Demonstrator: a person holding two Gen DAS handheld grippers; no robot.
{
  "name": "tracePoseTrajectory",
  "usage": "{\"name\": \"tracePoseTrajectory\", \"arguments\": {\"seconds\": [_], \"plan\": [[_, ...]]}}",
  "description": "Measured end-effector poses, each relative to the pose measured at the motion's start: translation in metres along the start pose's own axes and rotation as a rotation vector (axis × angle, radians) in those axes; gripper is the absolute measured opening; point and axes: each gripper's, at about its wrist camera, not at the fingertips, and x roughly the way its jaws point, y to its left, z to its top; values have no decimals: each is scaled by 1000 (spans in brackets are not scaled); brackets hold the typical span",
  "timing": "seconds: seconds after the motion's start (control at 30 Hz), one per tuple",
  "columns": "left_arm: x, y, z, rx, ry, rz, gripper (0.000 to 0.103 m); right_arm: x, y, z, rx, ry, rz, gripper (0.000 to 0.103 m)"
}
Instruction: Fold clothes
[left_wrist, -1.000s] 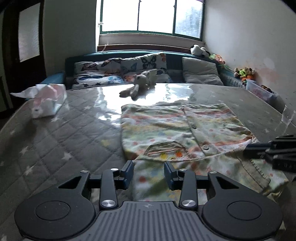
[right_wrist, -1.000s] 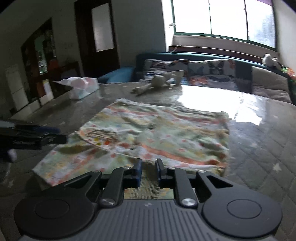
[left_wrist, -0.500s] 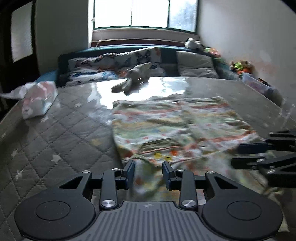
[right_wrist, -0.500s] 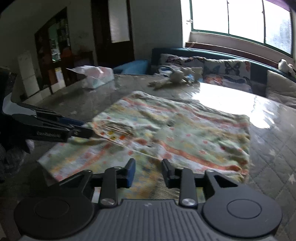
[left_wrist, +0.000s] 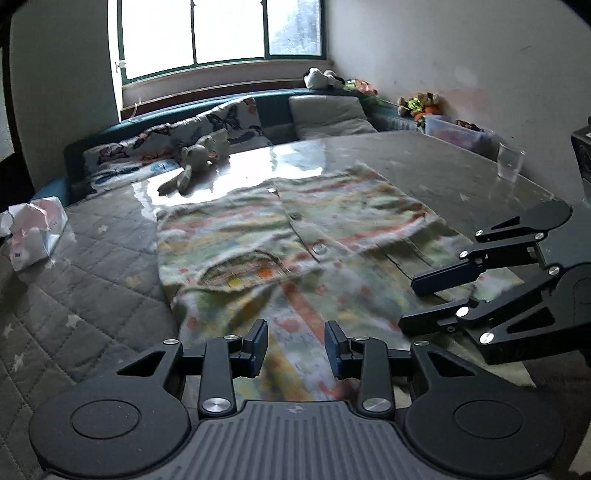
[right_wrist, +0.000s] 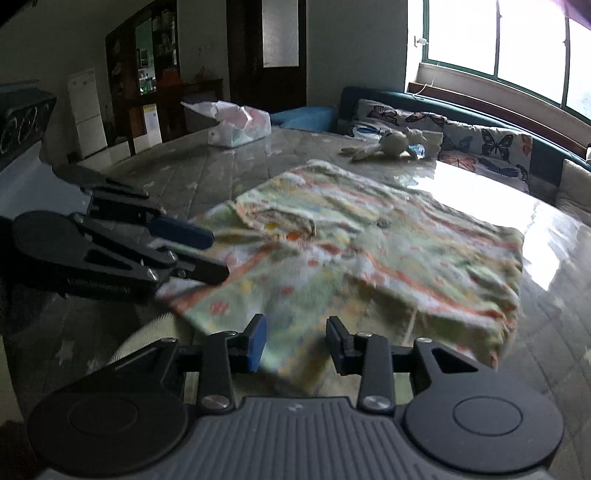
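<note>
A small patterned shirt (left_wrist: 295, 236) lies spread on the glossy quilted table (left_wrist: 92, 258), button placket up, with its chest pocket (left_wrist: 243, 267) toward the near side; a lower layer of the same cloth runs out from under the pocket toward the near table edge. Taking the shirt as landmark, a soft toy (left_wrist: 199, 162) lies beyond its far edge, a crumpled tissue pack (left_wrist: 33, 232) sits well off to its left, and a clear cup (left_wrist: 511, 162) stands off to its far right.

The left gripper (left_wrist: 295, 349) hangs over the shirt's near hem with its jaws parted and nothing pinched; the cloth shows through the gap. The right gripper (right_wrist: 293, 345) is over the same near hem further right, its jaws also apart with only cloth visible beneath, not clamped. In the left wrist view the right gripper reaches in from the shirt's right side.

The garment looks like thin cotton: light, limp, and likely to slide easily on the shiny table cover, so a tug on one point would probably drag the whole piece. A sensible hold would be the two near corners of the hem, one per gripper, pinching both layers together so that they lift evenly
</note>
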Motion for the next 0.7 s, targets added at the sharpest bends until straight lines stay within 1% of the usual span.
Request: {"name": "tracePoseTrajectory", "arguments": {"seconds": [0.13, 0.2, 0.3, 0.4, 0.5, 0.6, 0.7], "plan": [[-5, -1, -6, 31, 7, 7, 37, -13, -2, -9, 6, 6, 5, 37], [-13, -1, -9, 58, 3, 0, 38, -20, -4, -12, 16, 3, 1, 40], [-24, -2, -15, 109, -1, -11, 39, -29, -10, -14, 34, -12, -12, 40], [-35, -9, -26, 198, -2, -30, 41, -28, -20, -17, 81, 2, -15, 40], [-42, -22, -40, 320, -14, -46, 44, -29, -21, -19, 69, 8, -10, 40], [-41, -37, -50, 427, -40, -37, 46, -34, -21, -17, 59, 6, -10, 41], [-37, -49, -51, 474, -76, -50, 46, -44, -23, -18, 43, 7, -30, 41]]}}
